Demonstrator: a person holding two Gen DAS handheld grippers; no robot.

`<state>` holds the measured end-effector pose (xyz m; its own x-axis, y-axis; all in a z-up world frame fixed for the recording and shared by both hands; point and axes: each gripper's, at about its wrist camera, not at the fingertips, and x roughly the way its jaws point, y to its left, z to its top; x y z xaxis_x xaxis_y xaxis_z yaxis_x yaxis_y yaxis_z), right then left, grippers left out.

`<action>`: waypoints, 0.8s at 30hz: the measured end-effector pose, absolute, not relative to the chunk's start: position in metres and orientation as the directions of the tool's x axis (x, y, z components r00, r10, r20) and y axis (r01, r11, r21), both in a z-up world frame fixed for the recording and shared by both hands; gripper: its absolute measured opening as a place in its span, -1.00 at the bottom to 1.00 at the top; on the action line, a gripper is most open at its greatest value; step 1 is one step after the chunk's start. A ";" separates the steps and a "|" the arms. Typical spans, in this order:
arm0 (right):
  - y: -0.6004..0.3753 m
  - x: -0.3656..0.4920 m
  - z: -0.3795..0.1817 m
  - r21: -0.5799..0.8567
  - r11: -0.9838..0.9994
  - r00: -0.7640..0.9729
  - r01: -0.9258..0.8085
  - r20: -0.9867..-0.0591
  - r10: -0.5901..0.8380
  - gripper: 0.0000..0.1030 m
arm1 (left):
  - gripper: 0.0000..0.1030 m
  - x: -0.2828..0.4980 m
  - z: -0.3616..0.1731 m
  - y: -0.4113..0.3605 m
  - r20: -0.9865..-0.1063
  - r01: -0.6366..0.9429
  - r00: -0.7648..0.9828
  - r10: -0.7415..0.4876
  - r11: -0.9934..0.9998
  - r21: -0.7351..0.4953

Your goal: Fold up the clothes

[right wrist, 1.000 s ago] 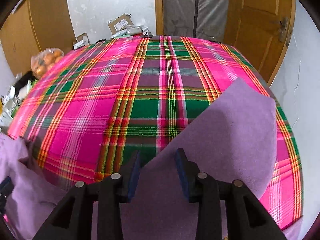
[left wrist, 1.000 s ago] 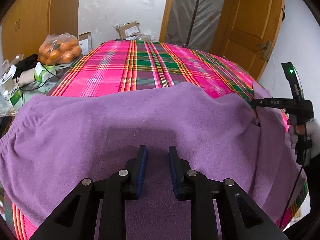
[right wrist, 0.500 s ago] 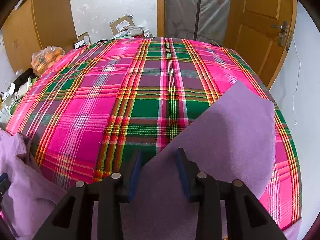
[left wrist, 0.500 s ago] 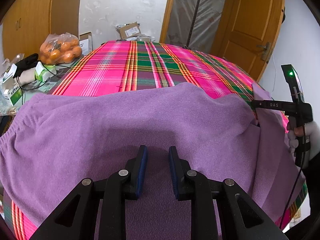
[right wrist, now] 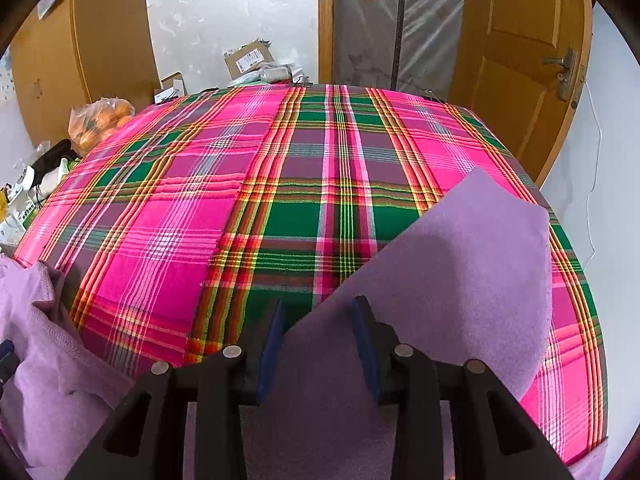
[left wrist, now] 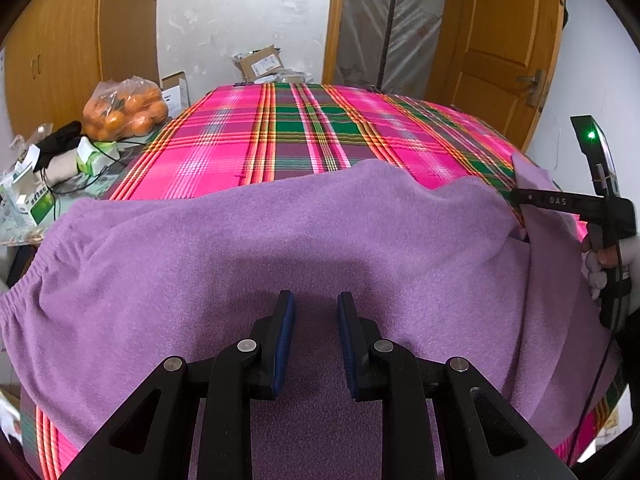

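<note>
A purple fleece garment [left wrist: 280, 240] lies across the near part of a table covered with a pink and green plaid cloth [left wrist: 304, 136]. Its elastic waistband is at the left edge. My left gripper [left wrist: 316, 324] sits low over the garment's near part, its jaws a little apart with fabric between and below them. My right gripper [right wrist: 318, 328] has purple fabric [right wrist: 460, 264] between its jaws, and a flap of it stands up over the plaid cloth [right wrist: 280, 184]. The right gripper also shows at the right in the left wrist view [left wrist: 520, 200].
A bag of oranges [left wrist: 124, 110], small boxes and cables [left wrist: 36, 188] lie on a side surface to the left. Cardboard boxes [left wrist: 258, 62] sit beyond the table's far edge. A wooden door [left wrist: 496, 52] stands at the back right.
The right gripper has lifted its purple flap slightly and shifted forward over the plaid cloth. The left gripper and the garment's main body have barely moved.
</note>
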<state>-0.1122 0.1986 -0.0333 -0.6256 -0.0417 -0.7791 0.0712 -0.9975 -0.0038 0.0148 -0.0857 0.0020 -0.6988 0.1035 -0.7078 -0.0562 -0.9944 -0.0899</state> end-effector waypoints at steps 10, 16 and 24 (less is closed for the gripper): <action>0.199 -0.112 -0.033 0.001 -0.998 -0.627 0.071 -0.778 -0.045 -0.30 | -0.56 0.015 0.002 -0.084 -0.710 -0.055 -0.699 0.091 -0.996 -0.073; 0.201 -0.112 -0.033 0.015 -0.997 -0.627 0.070 -0.777 -0.056 -0.29 | -0.56 0.014 0.002 -0.081 -0.711 -0.054 -0.699 0.079 -0.997 -0.058; 0.213 -0.113 -0.033 0.093 -0.993 -0.630 0.070 -0.768 -0.117 -0.29 | -0.56 0.015 0.002 -0.079 -0.711 -0.048 -0.700 0.062 -0.998 -0.039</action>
